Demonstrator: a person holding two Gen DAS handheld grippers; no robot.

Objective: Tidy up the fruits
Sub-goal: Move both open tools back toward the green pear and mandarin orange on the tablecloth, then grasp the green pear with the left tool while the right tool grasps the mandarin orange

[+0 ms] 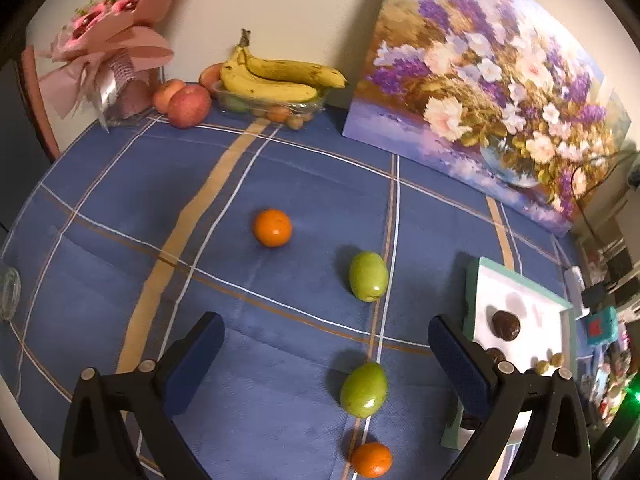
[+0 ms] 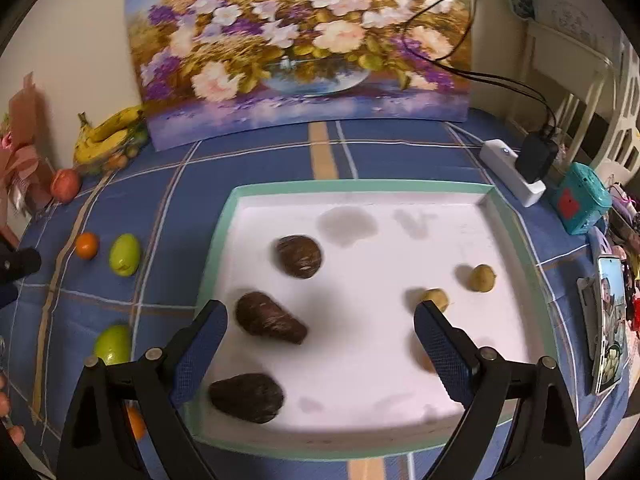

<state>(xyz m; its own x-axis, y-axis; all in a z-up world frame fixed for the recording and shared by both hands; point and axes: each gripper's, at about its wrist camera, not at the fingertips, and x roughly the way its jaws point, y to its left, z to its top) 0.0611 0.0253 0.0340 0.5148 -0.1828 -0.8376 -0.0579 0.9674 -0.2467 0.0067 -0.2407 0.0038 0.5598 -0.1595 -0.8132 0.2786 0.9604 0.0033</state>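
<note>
**Left wrist view: loose fruit on cloth, tray to the right**

Tray: rigid, shallow, already holding dark and small yellow fruit. Green fruit, between the left gripper fingers' line: likely firm, smooth, prone to rolling; best pinched across the belly. Long axis tilted up-right. Orange farther off: round, no axis. Both tongs wide, empty; right gripper over the tray.

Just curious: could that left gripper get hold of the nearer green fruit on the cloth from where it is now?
Probably yes. The left gripper is open, the green fruit lies between its fingers' line, and nothing blocks it.
</note>
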